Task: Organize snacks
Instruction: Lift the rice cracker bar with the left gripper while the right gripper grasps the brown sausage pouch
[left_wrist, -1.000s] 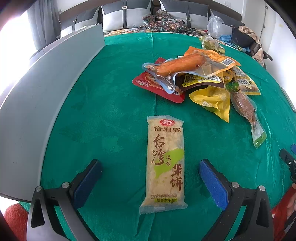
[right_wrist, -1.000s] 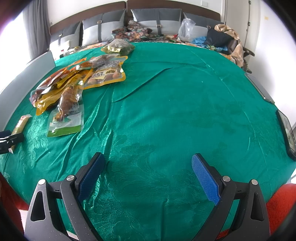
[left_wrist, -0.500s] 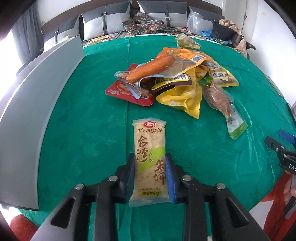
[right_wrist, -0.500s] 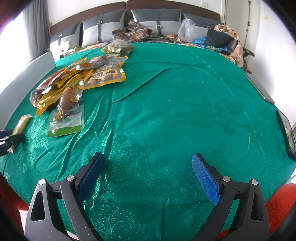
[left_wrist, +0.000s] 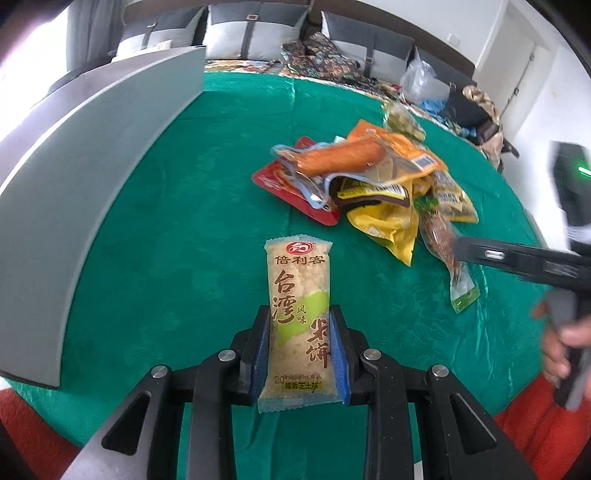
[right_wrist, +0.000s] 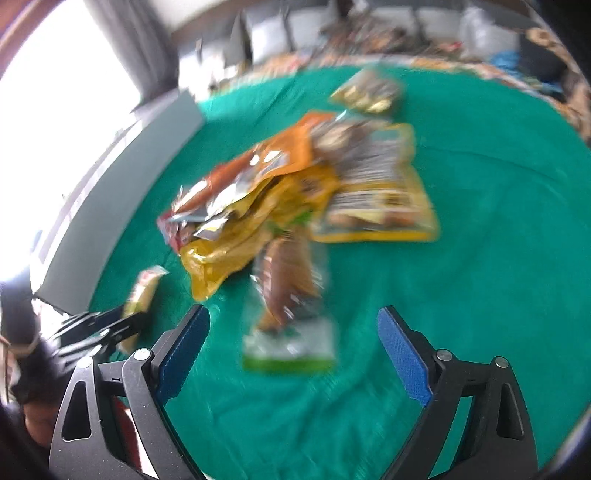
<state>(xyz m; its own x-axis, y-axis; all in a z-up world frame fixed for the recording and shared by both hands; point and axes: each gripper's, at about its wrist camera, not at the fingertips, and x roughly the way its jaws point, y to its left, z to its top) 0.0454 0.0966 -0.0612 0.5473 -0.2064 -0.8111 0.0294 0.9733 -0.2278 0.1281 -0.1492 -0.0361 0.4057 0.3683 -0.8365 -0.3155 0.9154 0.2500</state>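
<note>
Rice-cracker packet (left_wrist: 300, 317) sits clamped in the left tongs (left_wrist: 300, 350) — lift it straight, not squeezing harder; the right tongs (right_wrist: 293, 354), jaws apart and just been closing slightly, should settle over the sausage pouch (right_wrist: 288, 306) first.

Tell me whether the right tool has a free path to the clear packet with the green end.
Probably yes. The right tool stands open facing the clear packet, which lies at the near edge of the snack pile with nothing on top. The left tool, shut on the rice cracker packet, sits off to the side.
</note>
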